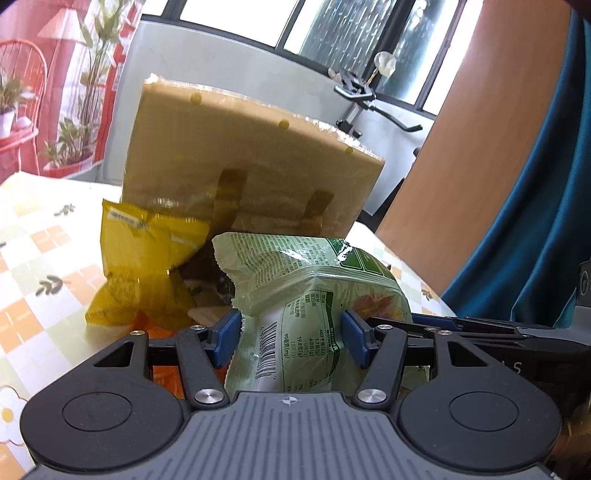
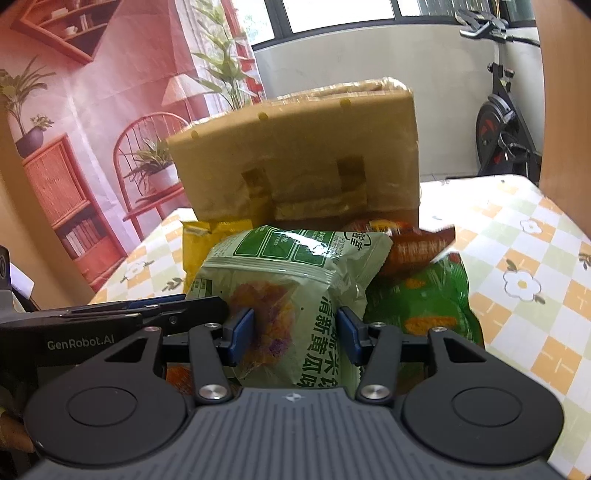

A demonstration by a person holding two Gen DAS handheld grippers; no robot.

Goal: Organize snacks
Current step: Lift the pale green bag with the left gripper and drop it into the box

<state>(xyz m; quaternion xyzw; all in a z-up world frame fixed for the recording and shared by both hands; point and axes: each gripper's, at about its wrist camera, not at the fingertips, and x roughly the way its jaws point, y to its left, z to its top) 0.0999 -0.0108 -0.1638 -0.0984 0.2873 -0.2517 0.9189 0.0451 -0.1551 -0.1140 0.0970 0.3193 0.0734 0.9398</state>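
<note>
Frame centre: left gripper (image 1: 291,332) and right gripper (image 2: 295,334) each pinch the light, crinkly, slippery green snack packet (image 1: 295,295); grasp its sealed edges.

Pale-green snack packet (image 1: 310,295), pinched both ends

Daylight floods both views from the windows (image 1: 354,33) at the back, which are blown out to near white. The cardboard box (image 1: 251,155), backlit, shows a dim near face with soft, smeared edges from motion blur. Glare streaks the glossy green snack packet (image 2: 295,258), and the yellow packet (image 1: 144,258) is blurred as well. The checked tablecloth (image 2: 517,258) is bright and washed out. Fisheye distortion bends straight lines near the edges, and the corners darken.
</note>
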